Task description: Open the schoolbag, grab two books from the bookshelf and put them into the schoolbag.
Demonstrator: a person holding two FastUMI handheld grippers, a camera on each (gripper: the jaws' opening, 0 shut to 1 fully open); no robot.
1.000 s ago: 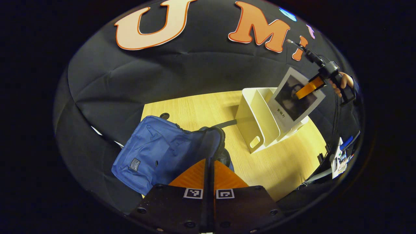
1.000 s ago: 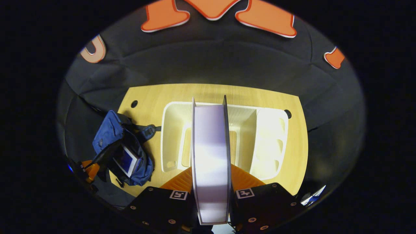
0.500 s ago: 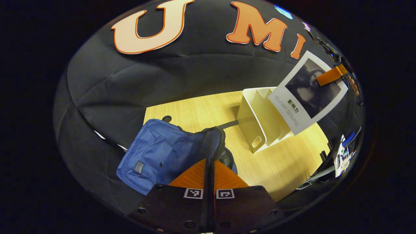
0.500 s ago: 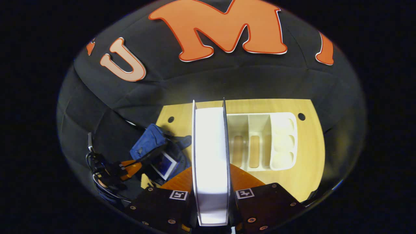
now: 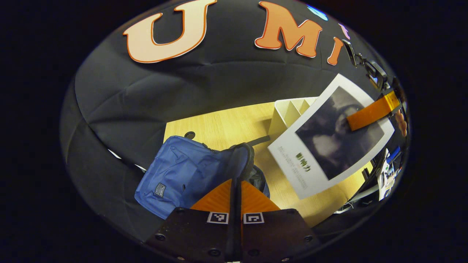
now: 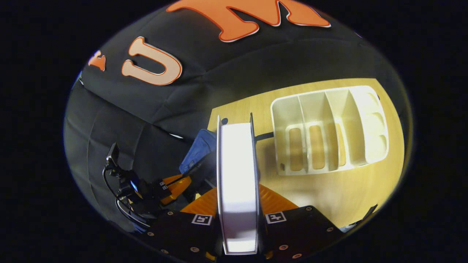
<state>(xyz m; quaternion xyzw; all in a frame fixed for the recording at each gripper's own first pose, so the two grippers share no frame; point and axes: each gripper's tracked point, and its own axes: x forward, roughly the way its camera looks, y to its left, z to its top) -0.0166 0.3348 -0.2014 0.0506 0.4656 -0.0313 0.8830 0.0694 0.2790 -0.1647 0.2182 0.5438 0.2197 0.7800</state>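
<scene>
The blue schoolbag (image 5: 182, 175) lies at the left end of the wooden table (image 5: 226, 124). My left gripper (image 5: 236, 180) is shut on the dark rim of the bag's opening, holding it up. My right gripper (image 6: 237, 190) is shut on a white-covered book (image 6: 237, 175), seen edge-on between its fingers. In the left gripper view that book (image 5: 329, 138) hangs tilted in the air, right of the bag and in front of the white bookshelf (image 5: 289, 109), pinched by the right gripper (image 5: 369, 113). The right gripper view shows the schoolbag (image 6: 199, 149) behind the book, the left gripper (image 6: 173, 184) and the bookshelf (image 6: 329, 131).
A hand (image 5: 400, 122) holds the right gripper at the far right. Small clutter (image 5: 385, 175) sits beyond the table's right edge. A round hole (image 5: 189, 135) marks the table corner behind the bag. Bare tabletop (image 6: 329, 190) lies in front of the bookshelf.
The right gripper has carried the book away from the bookshelf, down and toward the bag; it looms larger in the left gripper view. The left gripper has kept its hold, almost still.
</scene>
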